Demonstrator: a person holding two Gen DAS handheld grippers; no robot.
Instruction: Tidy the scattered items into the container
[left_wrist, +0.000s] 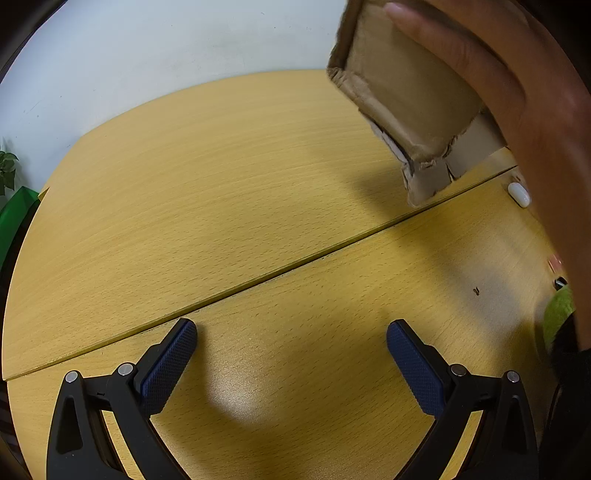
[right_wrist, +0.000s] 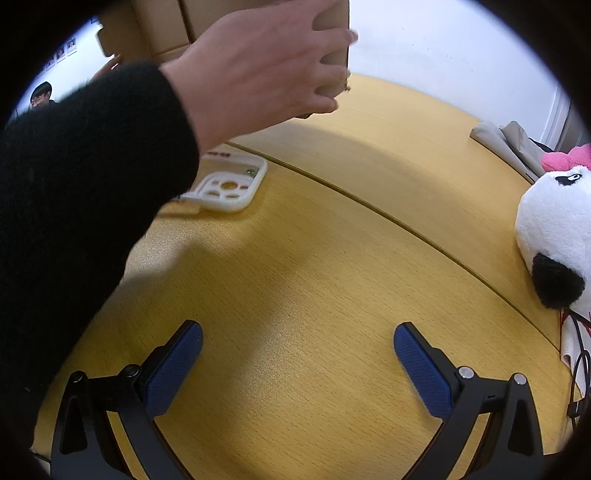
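Observation:
A bare hand (left_wrist: 517, 85) holds a brown cardboard box (left_wrist: 399, 85) tilted above the wooden table (left_wrist: 207, 177), at the upper right of the left wrist view. The same hand (right_wrist: 258, 70) and box (right_wrist: 336, 40) show at the top of the right wrist view, with a black sleeve (right_wrist: 85, 192) across the left. My left gripper (left_wrist: 291, 332) is open over bare table. My right gripper (right_wrist: 298, 334) is open too, with nothing between its fingers. A white phone case (right_wrist: 231, 184) lies behind the sleeve. A small white capsule-shaped item (left_wrist: 519, 194) lies at the far right.
A panda plush (right_wrist: 554, 229) with a pink bow sits at the right edge, black cables (right_wrist: 580, 354) beside it. Grey fabric (right_wrist: 506, 142) lies at the back right. A green-yellow object (left_wrist: 556, 317) peeks out by the sleeve. A seam (left_wrist: 280, 271) crosses the table. A green plant (left_wrist: 7, 170) stands left.

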